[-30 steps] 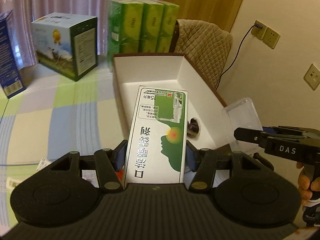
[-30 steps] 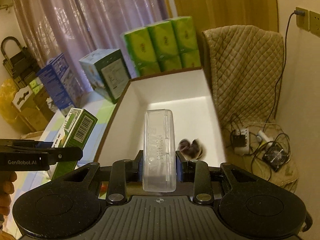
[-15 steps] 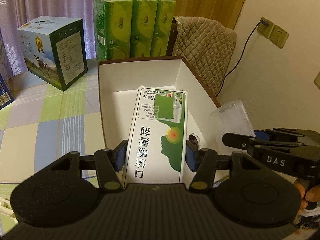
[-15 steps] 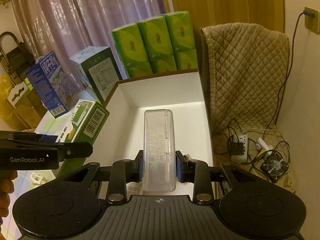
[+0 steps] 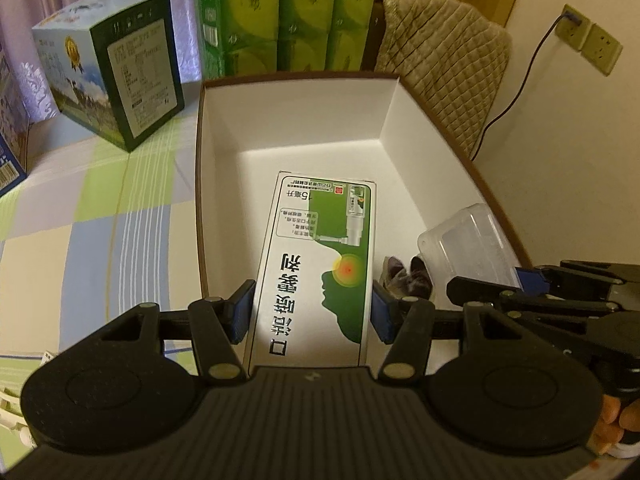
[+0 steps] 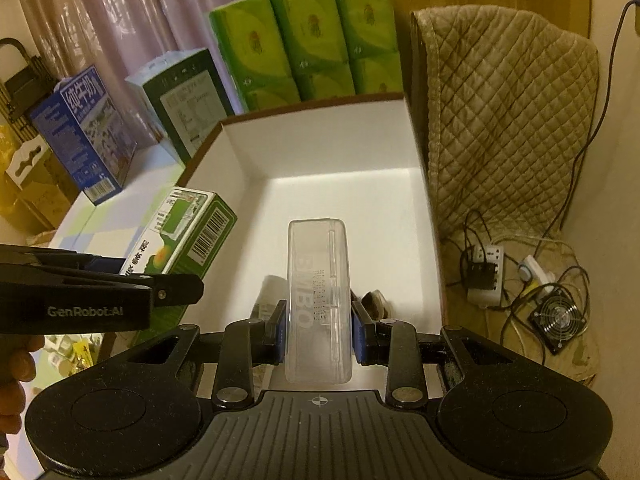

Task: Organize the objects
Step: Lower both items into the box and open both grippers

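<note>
Now I hold both loads over the white carton (image 5: pixel 224 128), near its 6 o'clock end. My left tongs (image 5: pixel 312 308) pinch the green medicine box (image 5: pixel 320 264) by its long sides; light, stiff card, long axis toward 12. My right tongs (image 6: pixel 318 320) pinch the clear plastic case (image 6: pixel 318 300) likewise; slick, so grip mid-length.

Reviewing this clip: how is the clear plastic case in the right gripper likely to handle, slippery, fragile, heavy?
The clear plastic case looks smooth and glossy, so it may slip between the right gripper's fingers. It seems see-through with nothing obvious inside, so probably light. Its walls look thin and rigid, so a hard squeeze might crack it; setting it into the white box gently seems wise.
</note>
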`<state>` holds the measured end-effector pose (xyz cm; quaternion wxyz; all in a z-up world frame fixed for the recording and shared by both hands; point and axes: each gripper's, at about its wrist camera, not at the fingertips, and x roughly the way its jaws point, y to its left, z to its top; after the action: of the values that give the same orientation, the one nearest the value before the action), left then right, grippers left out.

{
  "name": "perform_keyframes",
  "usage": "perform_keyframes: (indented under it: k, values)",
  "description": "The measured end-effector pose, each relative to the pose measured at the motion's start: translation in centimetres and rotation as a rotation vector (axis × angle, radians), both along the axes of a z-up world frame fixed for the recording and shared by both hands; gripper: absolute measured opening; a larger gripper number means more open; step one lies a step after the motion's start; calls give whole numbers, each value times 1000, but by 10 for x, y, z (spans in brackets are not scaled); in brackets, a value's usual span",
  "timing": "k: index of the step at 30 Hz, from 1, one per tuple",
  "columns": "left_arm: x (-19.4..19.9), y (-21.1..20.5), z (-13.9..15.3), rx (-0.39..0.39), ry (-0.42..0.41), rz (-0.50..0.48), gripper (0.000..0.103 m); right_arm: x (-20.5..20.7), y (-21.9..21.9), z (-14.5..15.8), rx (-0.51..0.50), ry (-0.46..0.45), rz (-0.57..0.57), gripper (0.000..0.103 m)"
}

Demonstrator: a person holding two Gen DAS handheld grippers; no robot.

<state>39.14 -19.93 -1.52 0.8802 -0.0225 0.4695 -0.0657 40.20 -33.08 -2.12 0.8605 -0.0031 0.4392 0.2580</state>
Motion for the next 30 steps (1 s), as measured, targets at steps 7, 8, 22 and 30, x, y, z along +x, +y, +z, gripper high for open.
perform_keyframes:
  k: [7, 8, 22, 30]
  values:
    - [7, -7, -19, 50, 63, 18, 54, 8, 7, -11, -15, 34, 17, 28]
    - [8, -8, -22, 57, 72, 20, 54, 9, 7, -13, -18, 38, 18, 28]
    - [16, -10, -32, 72, 114, 25, 53, 13, 7, -22, -23, 63, 17, 28]
    - [14, -9, -26, 66, 88, 17, 61, 15, 6, -23, -14, 74, 12, 28]
